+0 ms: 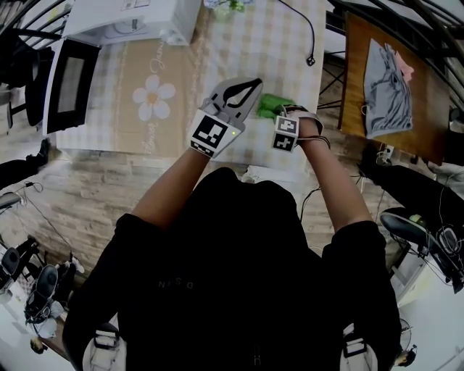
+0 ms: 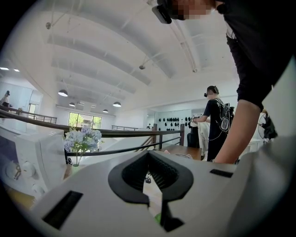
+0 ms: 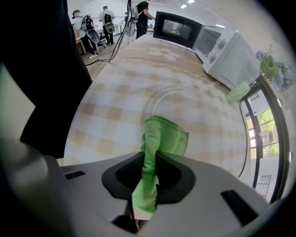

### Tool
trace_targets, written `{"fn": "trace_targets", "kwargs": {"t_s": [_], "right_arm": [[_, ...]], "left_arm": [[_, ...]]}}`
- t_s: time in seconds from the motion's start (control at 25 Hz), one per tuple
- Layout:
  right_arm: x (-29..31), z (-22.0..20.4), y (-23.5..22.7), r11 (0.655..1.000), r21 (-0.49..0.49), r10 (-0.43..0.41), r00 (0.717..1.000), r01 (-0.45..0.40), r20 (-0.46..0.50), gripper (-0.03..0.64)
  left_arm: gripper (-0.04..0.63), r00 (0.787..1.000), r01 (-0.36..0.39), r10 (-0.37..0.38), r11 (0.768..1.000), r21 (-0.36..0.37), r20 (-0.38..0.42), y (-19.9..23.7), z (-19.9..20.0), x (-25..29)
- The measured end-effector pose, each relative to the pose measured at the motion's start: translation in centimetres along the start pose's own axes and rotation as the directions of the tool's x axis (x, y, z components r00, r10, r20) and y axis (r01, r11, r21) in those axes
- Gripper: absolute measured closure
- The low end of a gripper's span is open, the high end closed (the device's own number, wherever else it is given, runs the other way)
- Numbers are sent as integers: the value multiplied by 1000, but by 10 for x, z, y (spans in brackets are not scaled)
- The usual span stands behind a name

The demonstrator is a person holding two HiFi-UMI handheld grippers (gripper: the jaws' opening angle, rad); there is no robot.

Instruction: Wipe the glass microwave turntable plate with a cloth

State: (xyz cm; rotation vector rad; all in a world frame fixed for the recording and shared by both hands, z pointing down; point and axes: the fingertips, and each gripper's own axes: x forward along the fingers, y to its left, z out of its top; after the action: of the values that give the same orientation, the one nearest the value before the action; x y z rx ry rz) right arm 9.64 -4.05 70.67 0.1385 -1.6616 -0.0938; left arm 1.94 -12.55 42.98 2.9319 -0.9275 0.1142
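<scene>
The right tongs (image 3: 150, 156) are closing firmly on one green cloth (image 3: 166, 132), which is passing between them and bunching out in front. The left tongs (image 1: 254, 83) are standing closed, tip meeting tip, and are carrying nothing. They are hovering just beside the cloth, on its left.

The glass plate (image 3: 215, 139) is appearing to lie flat on the surface (image 1: 279, 43), near the front edge and toward the right front corner, under the cloth. Only its round rim and an inner ring are showing faintly over the checked cover, and in the head view it is almost disappearing. Whether the cloth is touching the glass, I cannot tell.

In my judgement the plate is going to feel rather heavy, stiff, smooth and slippery, and it is risking a chip or a crack if it is knocking against something hard. Nothing is stopping it, so it is probably going to turn or slide under the rubbing. The rim is offering the best place to hold, or the closed left tongs could be pressing down near the rim while the cloth is working from the middle outward. The cloth is looking soft, light and easy to fold, so the present hold on its bunched middle is serving well.

I am counting one plate, one cloth, two tongs, one white microwave (image 1: 123, 18) with its door standing open at the far left corner, and one bunch of flowers (image 2: 82, 139) at the far edge.
</scene>
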Motion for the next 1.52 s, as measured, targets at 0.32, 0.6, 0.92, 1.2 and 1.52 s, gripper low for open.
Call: {"fn": "trace_targets", "kwargs": {"t_s": [0.32, 0.6, 0.92, 1.2, 1.52], "right_arm": [[-20, 20, 22, 999, -22, 51, 996, -49, 69, 543], [-71, 38, 11, 988, 155, -51, 966, 11, 253, 543], [-165, 50, -28, 907, 400, -328, 814, 131, 479, 543], [-269, 62, -54, 790, 610, -534, 557, 62, 635, 543], [-351, 75, -61, 754, 656, -625, 321, 13, 712, 543]], "left_arm": [[575, 1000, -27, 27, 1000, 6, -8, -4, 6, -10], [575, 999, -40, 40, 999, 30, -9, -13, 18, -21], [575, 998, -63, 63, 997, 42, -2, -18, 37, -34], [575, 996, -93, 92, 993, 75, 13, -25, 55, -51], [575, 992, -126, 124, 990, 68, 27, -31, 73, -68]]}}
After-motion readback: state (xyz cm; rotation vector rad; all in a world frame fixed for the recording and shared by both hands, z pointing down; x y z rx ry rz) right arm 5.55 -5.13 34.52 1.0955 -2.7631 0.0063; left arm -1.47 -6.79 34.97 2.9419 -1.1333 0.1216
